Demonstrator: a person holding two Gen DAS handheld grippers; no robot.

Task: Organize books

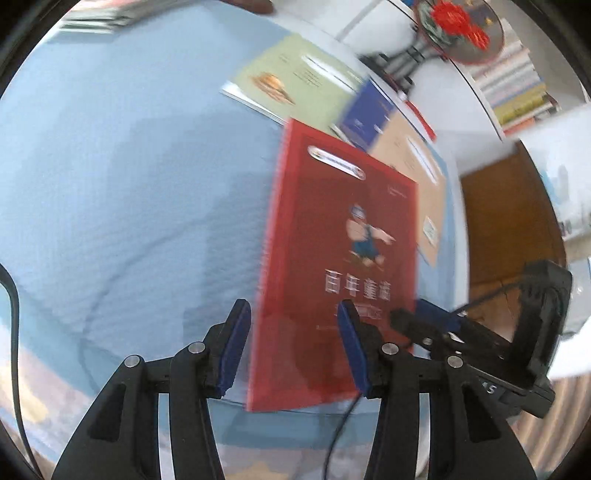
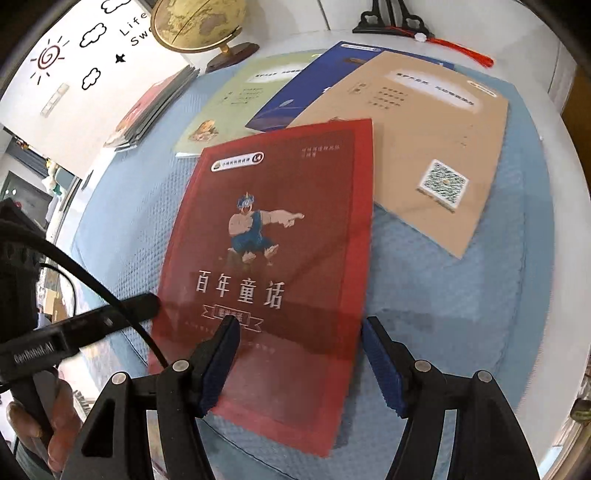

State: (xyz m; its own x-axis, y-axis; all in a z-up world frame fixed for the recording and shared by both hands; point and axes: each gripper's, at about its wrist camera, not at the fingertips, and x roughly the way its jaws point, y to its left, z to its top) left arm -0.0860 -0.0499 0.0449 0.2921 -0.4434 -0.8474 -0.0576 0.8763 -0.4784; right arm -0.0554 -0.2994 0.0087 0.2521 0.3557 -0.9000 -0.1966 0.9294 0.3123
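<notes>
A red book (image 1: pixel 332 251) (image 2: pixel 280 236) with a cartoon figure lies flat on the blue mat (image 1: pixel 110 184) (image 2: pixel 461 295). My left gripper (image 1: pixel 293 343) hovers open over its near left edge, one pad off the book and the other above the cover; the right wrist view shows it (image 2: pixel 147 302) at that edge. My right gripper (image 2: pixel 301 363) stands open over the book's near right edge and appears (image 1: pixel 413 314) beside the book in the left wrist view. Behind lie a tan book (image 2: pixel 424 129), a blue book (image 2: pixel 306 88) and a green book (image 2: pixel 236 99), overlapping.
A stack of books (image 2: pixel 155 103) sits at the mat's far left beside a globe (image 2: pixel 199 22). A black ornament stand (image 2: pixel 388 22) is at the back. The white table's rim (image 2: pixel 565 184) curves close on the right. A hand (image 2: pixel 37 413) holds the left gripper.
</notes>
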